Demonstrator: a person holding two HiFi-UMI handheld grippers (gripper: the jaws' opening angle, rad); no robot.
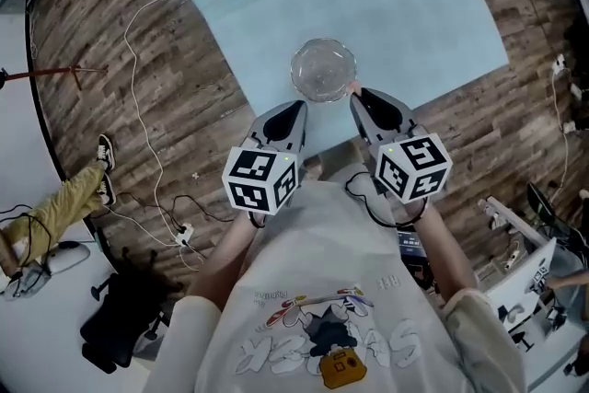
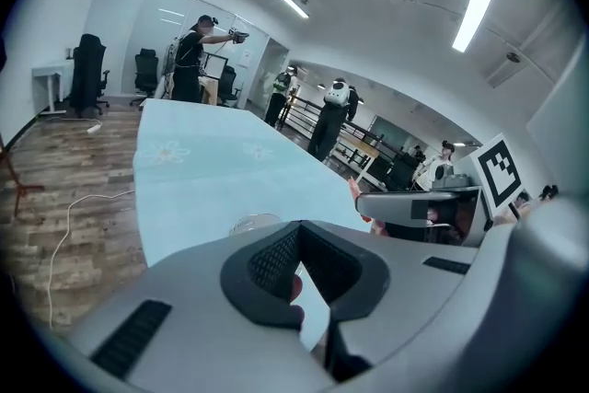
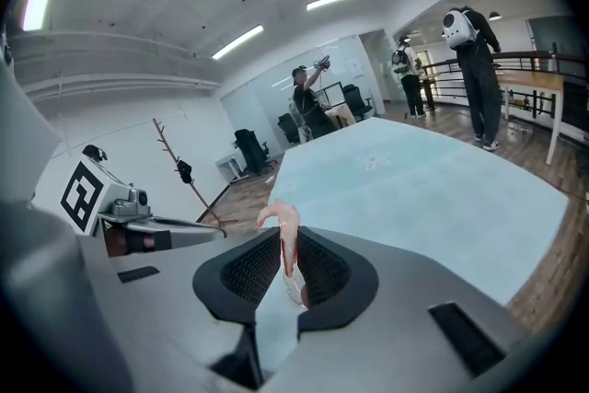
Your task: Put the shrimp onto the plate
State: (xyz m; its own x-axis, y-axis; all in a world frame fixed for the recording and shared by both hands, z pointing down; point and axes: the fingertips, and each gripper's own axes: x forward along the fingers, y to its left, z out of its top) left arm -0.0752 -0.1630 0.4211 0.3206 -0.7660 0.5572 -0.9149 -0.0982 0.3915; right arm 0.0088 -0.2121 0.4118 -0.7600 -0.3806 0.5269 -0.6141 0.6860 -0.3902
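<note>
item: shrimp [image 3: 281, 221], one, pale pink, curled. location: pinched between the pads of the right gripper [image 3: 287, 244], head end sticking up past the tips; in the head view it sits just beside the near right rim of the plate, not over the middle.

item: plate [image 1: 296, 74], clear glass, round, nothing on it. stands near the front edge of the table [image 1: 414, 5], which has a light blue cloth.

item: left gripper [image 2: 296, 235], tips pressed together, carrying nothing that can be named; a small pinkish patch by one pad cannot be identified. it is held near the plate's near left rim.

risks, as judged:
- letting go here would likely drop the shrimp on the rim or the cloth, since it is not yet above the plate's centre.
- the grip looks narrow and the shrimp slick, so a jolt could slip it out.
- either gripper could knock the light glass plate and slide it.
</note>
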